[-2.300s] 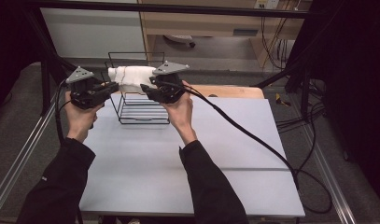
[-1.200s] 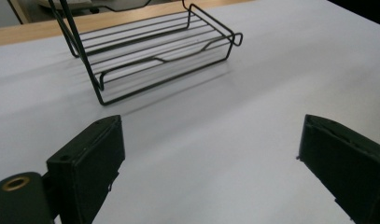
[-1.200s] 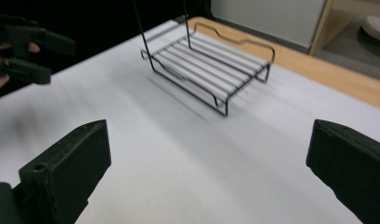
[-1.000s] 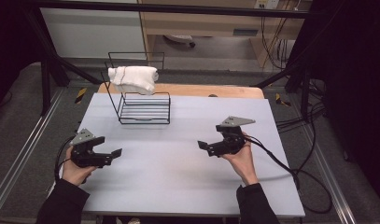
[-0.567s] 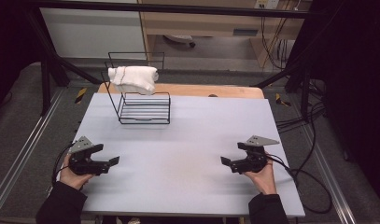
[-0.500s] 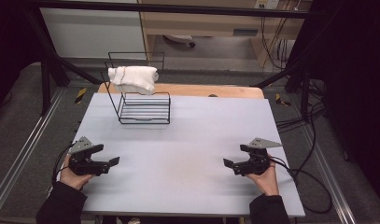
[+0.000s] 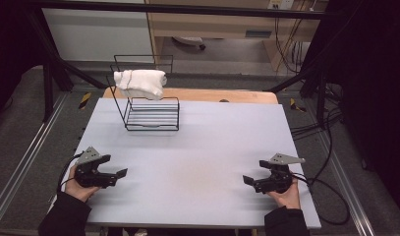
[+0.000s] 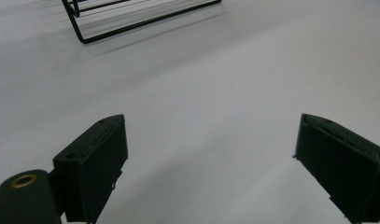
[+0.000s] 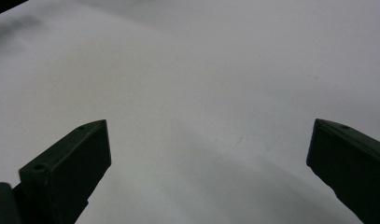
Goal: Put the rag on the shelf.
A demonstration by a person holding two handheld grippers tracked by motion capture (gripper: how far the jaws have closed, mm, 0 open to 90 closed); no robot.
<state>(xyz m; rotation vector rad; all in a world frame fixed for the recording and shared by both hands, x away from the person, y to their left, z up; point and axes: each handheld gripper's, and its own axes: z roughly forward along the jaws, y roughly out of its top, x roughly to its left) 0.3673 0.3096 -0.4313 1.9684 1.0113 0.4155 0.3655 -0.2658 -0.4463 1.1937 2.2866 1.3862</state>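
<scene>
**Both grippers parked low, towel left on the rack**

Jaws spread wide and empty on the left gripper (image 7: 120, 173) and right gripper (image 7: 247, 180), barely shifted since half a second ago. Far ahead of them, the white towel (image 7: 140, 83) stays draped over the wire rack (image 7: 153, 114).

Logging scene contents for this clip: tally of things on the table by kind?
Wire rack: 1
White cloth, draped over the rack's top: 1
Grippers, left and right, both open and holding nothing: 2
Total: 4
</scene>
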